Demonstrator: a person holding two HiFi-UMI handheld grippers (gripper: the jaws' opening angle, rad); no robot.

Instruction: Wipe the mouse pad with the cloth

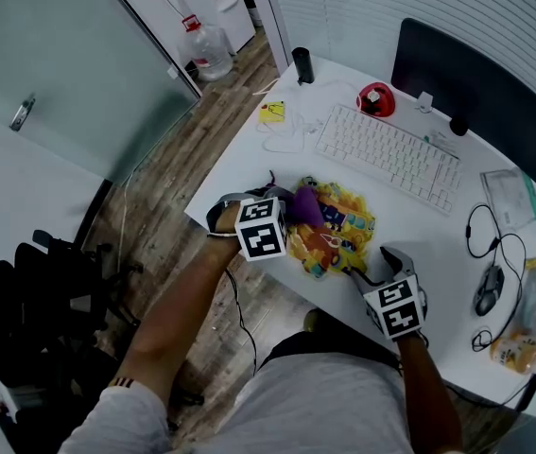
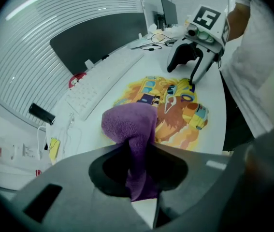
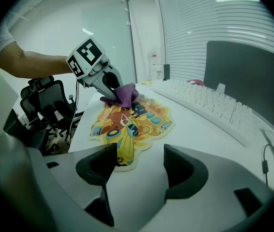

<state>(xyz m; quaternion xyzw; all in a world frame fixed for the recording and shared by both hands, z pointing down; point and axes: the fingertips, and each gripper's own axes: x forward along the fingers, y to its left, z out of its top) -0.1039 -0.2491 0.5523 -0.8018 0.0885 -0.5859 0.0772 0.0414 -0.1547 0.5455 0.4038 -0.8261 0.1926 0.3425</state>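
The white surface point(image 1: 438, 244) carries everything, and the mouse pad point(image 1: 338, 230), a bright yellow cartoon print, lies flat near its front edge. A dark monitor point(image 1: 475, 83) stands well behind the mouse pad. The white keyboard point(image 1: 388, 156) lies between the monitor and the mouse pad, just behind the pad.

The left gripper point(image 2: 137, 151) is at the pad's left end, its jaws clamped on a purple cloth point(image 2: 129, 124). The bunched end of the cloth rests on the pad's left part.

The right gripper point(image 3: 139, 163) sits at the pad's front right corner. Its jaws are apart with nothing gripped, and one jaw tip is down on the pad's edge. A black mouse point(image 1: 488, 289) lies well to the pad's right.
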